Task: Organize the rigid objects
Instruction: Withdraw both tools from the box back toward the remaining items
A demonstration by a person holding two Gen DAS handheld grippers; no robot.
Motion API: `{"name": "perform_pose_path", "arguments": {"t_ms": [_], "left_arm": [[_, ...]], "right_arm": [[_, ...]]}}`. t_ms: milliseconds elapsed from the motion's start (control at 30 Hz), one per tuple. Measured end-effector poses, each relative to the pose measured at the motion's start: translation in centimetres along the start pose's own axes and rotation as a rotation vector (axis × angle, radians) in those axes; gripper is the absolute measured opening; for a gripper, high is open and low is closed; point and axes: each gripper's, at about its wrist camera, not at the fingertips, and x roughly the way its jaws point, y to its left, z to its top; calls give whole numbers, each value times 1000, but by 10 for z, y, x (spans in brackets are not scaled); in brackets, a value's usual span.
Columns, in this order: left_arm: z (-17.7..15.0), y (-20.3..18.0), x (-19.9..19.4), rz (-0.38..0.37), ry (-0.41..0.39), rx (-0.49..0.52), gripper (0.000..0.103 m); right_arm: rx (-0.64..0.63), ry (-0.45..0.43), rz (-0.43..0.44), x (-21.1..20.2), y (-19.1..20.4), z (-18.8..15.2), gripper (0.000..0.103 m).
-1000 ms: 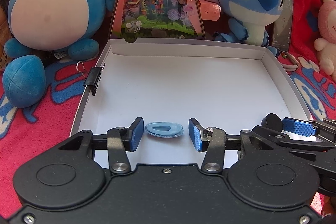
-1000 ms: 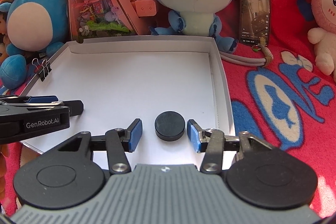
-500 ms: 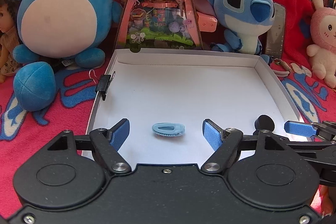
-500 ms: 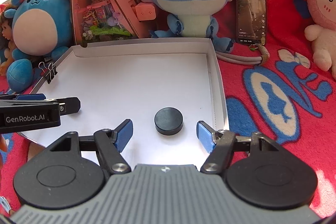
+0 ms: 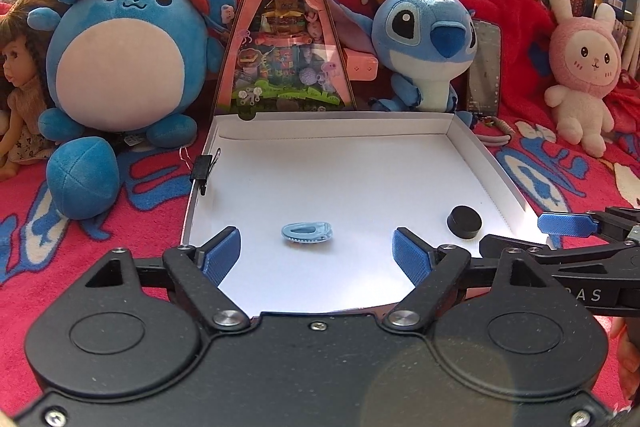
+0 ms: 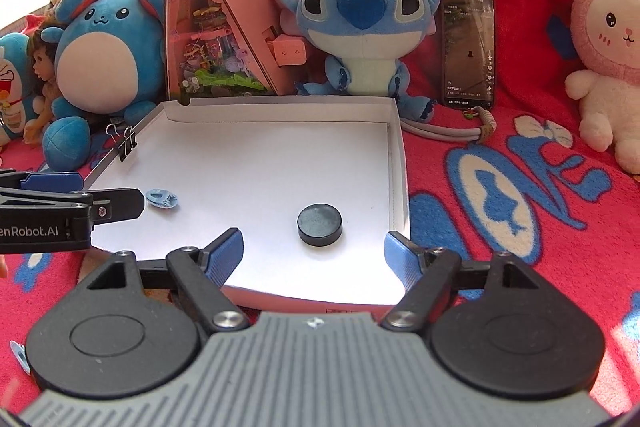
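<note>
A: Where were the two pieces?

B: Both lay on the floor of the shallow white cardboard tray (image 5: pixel 486 151) on the red patterned blanket (image 6: pixel 500 187). The small light-blue ridged plastic clip (image 5: pixel 307 231) sat near the tray's near edge, left of centre. The flat round black disc (image 6: pixel 320 223) lay near the tray's right wall, towards the near side.

A: And the grippers?

B: The left gripper (image 5: pixel 317 253) had its blue pads spread wide and its jaws were opening; the clip lay just beyond the gap, touched by neither pad. The right gripper (image 6: pixel 314 251) was the same: jaws opening, pads well apart, the disc just beyond them and free.

A: Anything else about the tray?

B: A black metal binder clip (image 5: pixel 204 169) gripped its left wall. Behind the far wall stood a pink triangular display box (image 5: pixel 286 39), between a round blue plush mouse (image 5: pixel 120 55) on the left and a blue big-eared plush alien (image 6: pixel 360 23) on the right. A dark smartphone (image 6: pixel 469 47) leaned further right, beside a pink plush rabbit (image 6: pixel 608 39).
</note>
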Motion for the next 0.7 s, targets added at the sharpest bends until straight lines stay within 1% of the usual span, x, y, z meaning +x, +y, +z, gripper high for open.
{"name": "perform_pose_path", "arguments": {"t_ms": [567, 700], "left_arm": [[-46, -4, -51, -60, -29, 63, 84], [-57, -4, -61, -63, -39, 72, 85]], "right_arm": [[-30, -52, 54, -50, 7, -34, 93], [-48, -64, 62, -61, 10, -44, 93]]}}
